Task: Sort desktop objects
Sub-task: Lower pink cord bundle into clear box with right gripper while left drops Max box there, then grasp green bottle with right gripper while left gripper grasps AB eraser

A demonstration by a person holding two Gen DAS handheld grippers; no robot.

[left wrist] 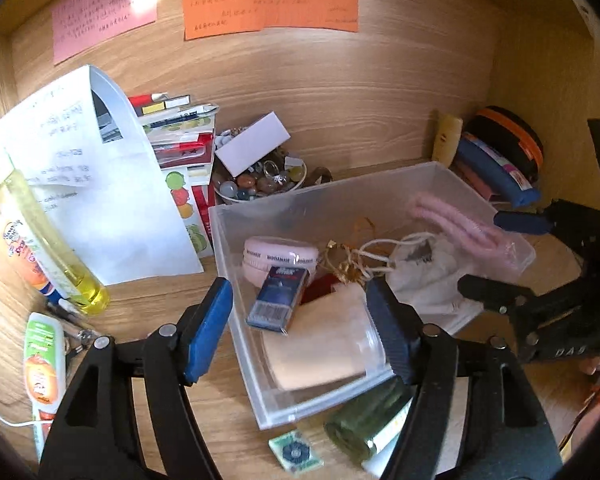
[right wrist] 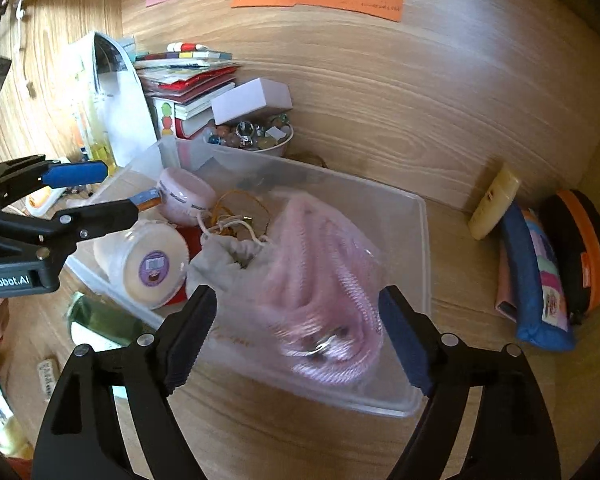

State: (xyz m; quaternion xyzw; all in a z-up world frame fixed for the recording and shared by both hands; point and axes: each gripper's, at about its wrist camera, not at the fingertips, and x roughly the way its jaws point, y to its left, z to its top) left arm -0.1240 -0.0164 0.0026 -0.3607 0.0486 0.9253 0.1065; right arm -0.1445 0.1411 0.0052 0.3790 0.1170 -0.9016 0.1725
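Both grippers are held tilted down over the clear rectangular plastic bin (right wrist: 418, 240), jaws apart.

The right gripper (right wrist: 296, 334) is spread around nothing; a blurred pink ribbed cord bundle in a clear bag (right wrist: 324, 280) is seen inside the bin, its long axis running away from the fingers. The left gripper (left wrist: 300, 324) is parted across the bin's near wall.

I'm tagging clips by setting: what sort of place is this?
Probably a home or dorm desk nook: handwritten paper notes on wood panelling, a stack of books, and a clear plastic bin of small belongings.
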